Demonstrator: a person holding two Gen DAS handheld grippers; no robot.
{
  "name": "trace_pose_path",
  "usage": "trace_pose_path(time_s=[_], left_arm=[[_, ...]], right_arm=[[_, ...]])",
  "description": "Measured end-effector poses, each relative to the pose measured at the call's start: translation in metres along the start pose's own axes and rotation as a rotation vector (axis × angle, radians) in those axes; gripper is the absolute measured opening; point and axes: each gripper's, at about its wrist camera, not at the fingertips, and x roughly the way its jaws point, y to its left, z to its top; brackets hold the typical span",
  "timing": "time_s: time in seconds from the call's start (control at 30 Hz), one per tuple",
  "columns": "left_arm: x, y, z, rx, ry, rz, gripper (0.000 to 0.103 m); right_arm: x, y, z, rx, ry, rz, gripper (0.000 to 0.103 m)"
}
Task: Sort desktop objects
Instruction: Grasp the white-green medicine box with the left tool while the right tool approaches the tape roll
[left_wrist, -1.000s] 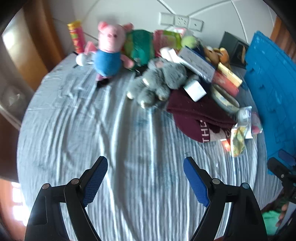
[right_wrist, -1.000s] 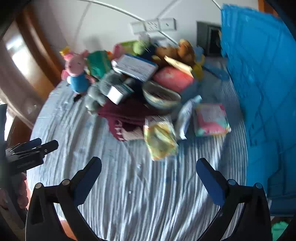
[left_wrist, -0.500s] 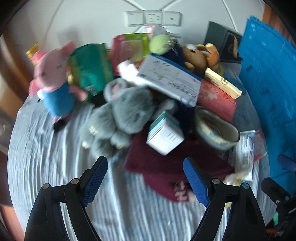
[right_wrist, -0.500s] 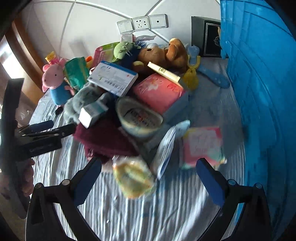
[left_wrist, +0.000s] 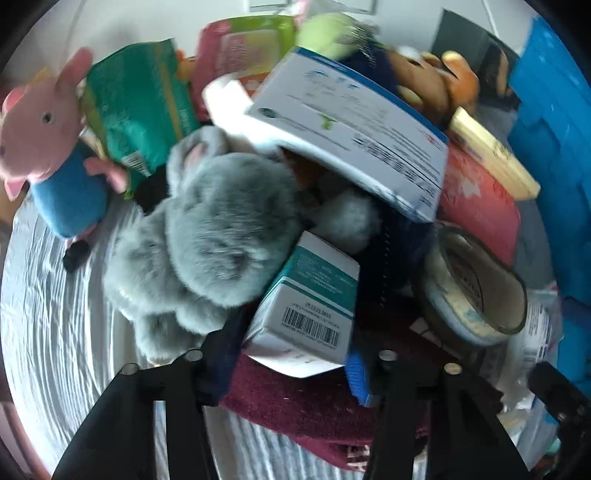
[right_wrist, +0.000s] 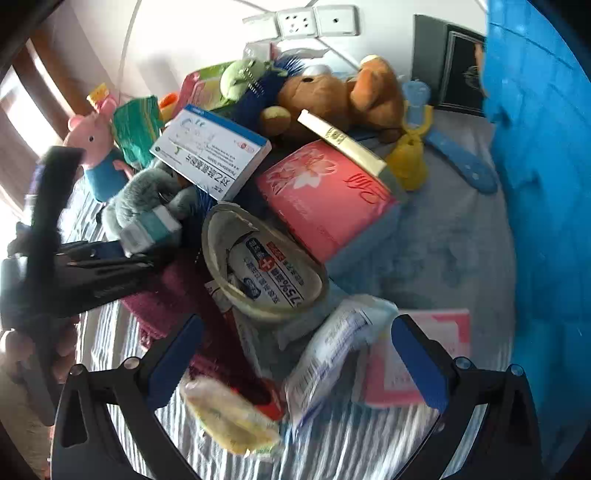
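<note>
The left hand-held gripper (left_wrist: 291, 354) was seen closed in on the small teal-and-white box (left_wrist: 306, 310), one blue pad pressed to each side of it, the barcoded end facing the camera. The box was found on the maroon knit cloth (left_wrist: 306, 410), touching the grey plush toy (left_wrist: 207, 243) on its left, beneath the tilted edge of the large white-and-blue box (left_wrist: 354, 129). A roll of tape (left_wrist: 472, 284) was seen just to its right. The pink pig toy (left_wrist: 48, 147) was placed farther left, on the striped cloth of the bench (left_wrist: 55, 314).

The right hand-held gripper (right_wrist: 295, 362) was held wide apart with nothing between its pads, above a white sachet (right_wrist: 332, 354) and a blurred yellow packet (right_wrist: 229, 417). Beyond these, the tape roll (right_wrist: 258, 266), a pink tissue pack (right_wrist: 325, 195) and a brown plush bear (right_wrist: 332, 96) were seen, with a blue crate (right_wrist: 539, 147) at the right edge.
</note>
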Motion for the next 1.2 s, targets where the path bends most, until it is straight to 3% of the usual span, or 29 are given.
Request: trace_pose_path(time_s=[0.33,0.67,0.7,0.73,0.8,1.03,1.2], left_arm=[[-0.003,0.014,-0.01,-0.044,-0.005,-0.005,0.046],[0.003,0.019,-0.004,-0.039,-0.003,-0.018,0.046],[0.003,0.018,-0.004,-0.038,-0.002,-0.018,0.046],[0.002,0.018,-0.004,-0.036,-0.003,-0.02,0.046],[-0.002,0.018,-0.005,-0.033,-0.007,-0.027,0.045],[-0.003,0.013,-0.004,-0.015,-0.007,-0.038,0.042],[0.011,0.012,0.004,-0.014,-0.003,-0.025,0.046]], right_arm=[[0.018,0.023,0.031,-0.12,-0.031,-0.024,0.103],[0.051,0.027,0.032,-0.148,0.05,0.003,0.103],[0.055,0.026,0.031,-0.147,0.059,0.006,0.101],[0.055,0.025,0.032,-0.143,0.06,0.01,0.091],[0.053,0.024,0.032,-0.134,0.055,0.018,0.083],[0.057,0.027,0.032,-0.142,0.072,0.021,0.082],[0.058,0.03,0.03,-0.153,0.074,0.02,0.082]])
